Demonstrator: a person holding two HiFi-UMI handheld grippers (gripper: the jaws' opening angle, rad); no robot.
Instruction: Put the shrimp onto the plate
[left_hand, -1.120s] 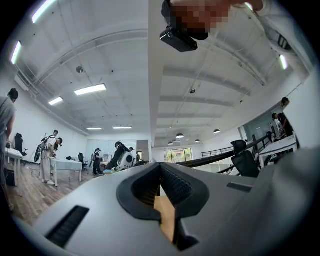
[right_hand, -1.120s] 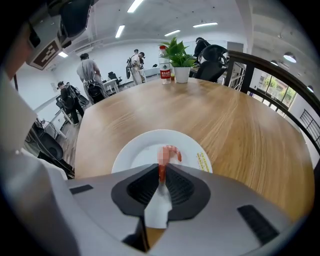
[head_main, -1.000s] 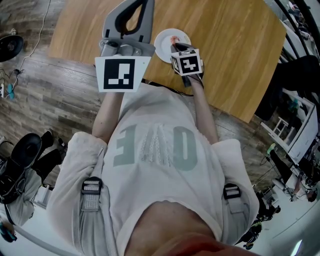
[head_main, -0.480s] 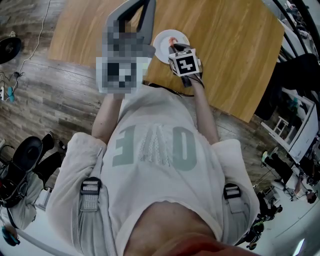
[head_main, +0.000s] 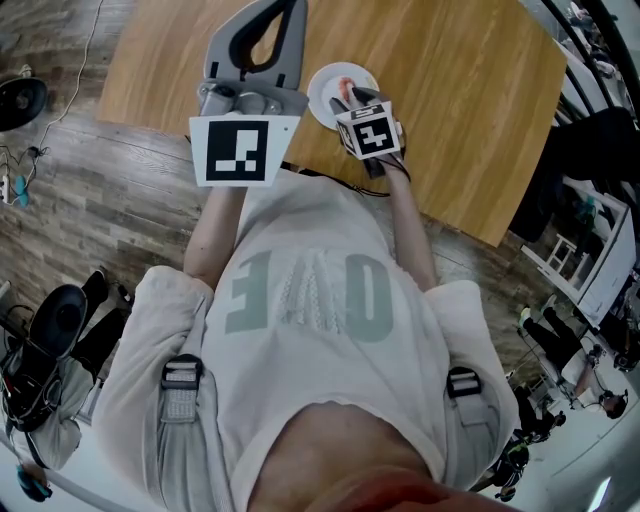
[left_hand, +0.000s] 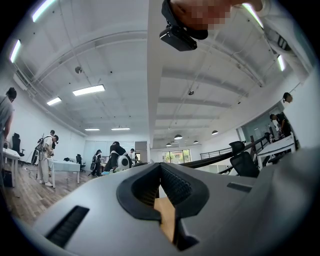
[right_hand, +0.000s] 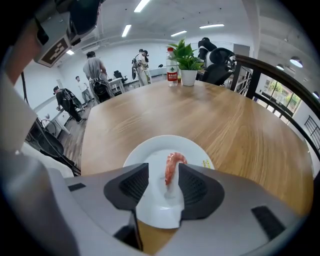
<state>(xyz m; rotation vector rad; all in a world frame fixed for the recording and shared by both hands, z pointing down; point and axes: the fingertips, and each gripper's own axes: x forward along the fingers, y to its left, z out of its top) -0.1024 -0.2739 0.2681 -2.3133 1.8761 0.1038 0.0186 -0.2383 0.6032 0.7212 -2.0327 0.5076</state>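
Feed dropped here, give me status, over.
Right tool just opened, shrimp loose between its jaws. Shrimp lying on white plate. Left tool shut, empty. No obstruction seen.

Glossy white plate (right_hand: 155, 147) on smooth, matt wood-grain table (right_hand: 225, 120)

The plate (right_hand: 150, 152) sits on the surface (right_hand: 225, 120), close to its near edge. The shrimp (right_hand: 172, 167) lies on the plate. The right gripper (right_hand: 162, 182) is just over the plate. Its jaws have just been opening, and the shrimp lies between them, nearer the right one. The left gripper (left_hand: 159, 172) is left of the plate. At the far end stand a bottle (right_hand: 172, 70) and, right of it, a plant pot (right_hand: 189, 76).
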